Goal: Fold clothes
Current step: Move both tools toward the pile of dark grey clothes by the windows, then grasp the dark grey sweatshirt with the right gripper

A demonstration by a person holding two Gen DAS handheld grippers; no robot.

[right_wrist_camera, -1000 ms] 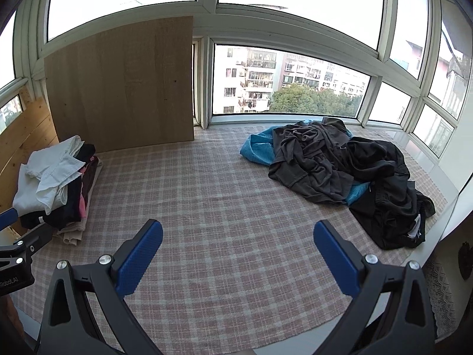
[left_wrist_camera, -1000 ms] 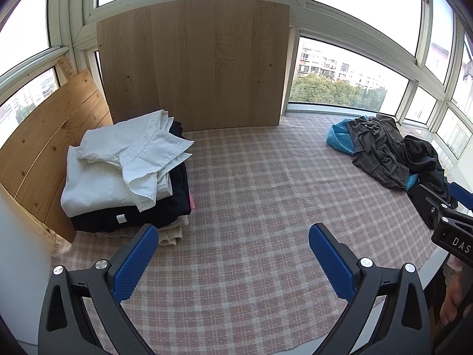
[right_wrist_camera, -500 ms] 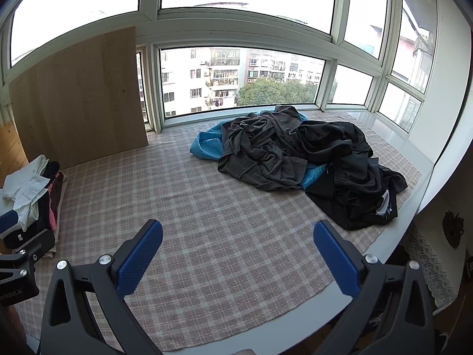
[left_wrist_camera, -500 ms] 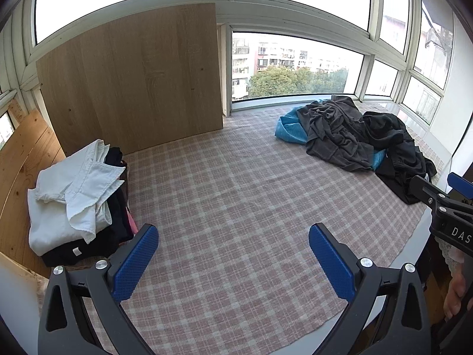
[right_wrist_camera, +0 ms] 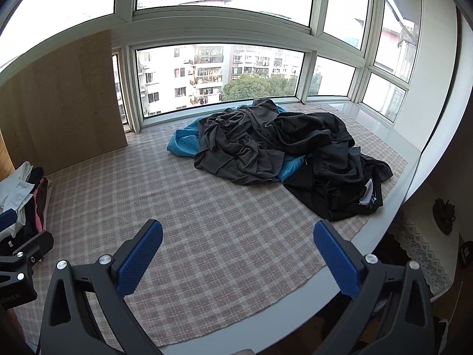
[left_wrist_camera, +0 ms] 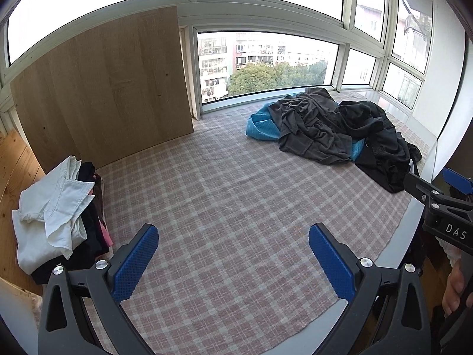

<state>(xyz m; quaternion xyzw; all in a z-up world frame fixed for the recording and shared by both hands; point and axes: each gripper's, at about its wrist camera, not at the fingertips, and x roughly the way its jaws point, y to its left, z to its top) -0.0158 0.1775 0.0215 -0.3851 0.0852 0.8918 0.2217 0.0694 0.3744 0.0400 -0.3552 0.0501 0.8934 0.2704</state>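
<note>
Left tongs (left_wrist_camera: 233,254) spread wide, nothing between the blue pads; right tongs (right_wrist_camera: 238,253) likewise wide apart and empty. Both hover above the near strip of the checked cloth (left_wrist_camera: 230,207) covering the bench, well apart from any garment. Unfolded heap lies at the far right: a dark grey garment (right_wrist_camera: 242,151) on top, a blue garment (right_wrist_camera: 183,146) partly trapped under it, a black garment (right_wrist_camera: 334,183) sprawling toward the bench's right edge. Folded stack (left_wrist_camera: 56,224) sits at the left edge against the wooden board (left_wrist_camera: 103,94), a white shirt on top with its collar slack. Judged risks: the heap is tangled, so a pinch on the grey piece may drag the blue or black one along, or catch two layers at once. The black garment lies close to the rim; a sideways tug could slide it off. The checked cloth is loose, so a low pinch could bunch it up with the garment. A sweep leftward could knock the untidy stack. The two tongs sit close in the wrist views; crossing paths could make them collide.
</note>
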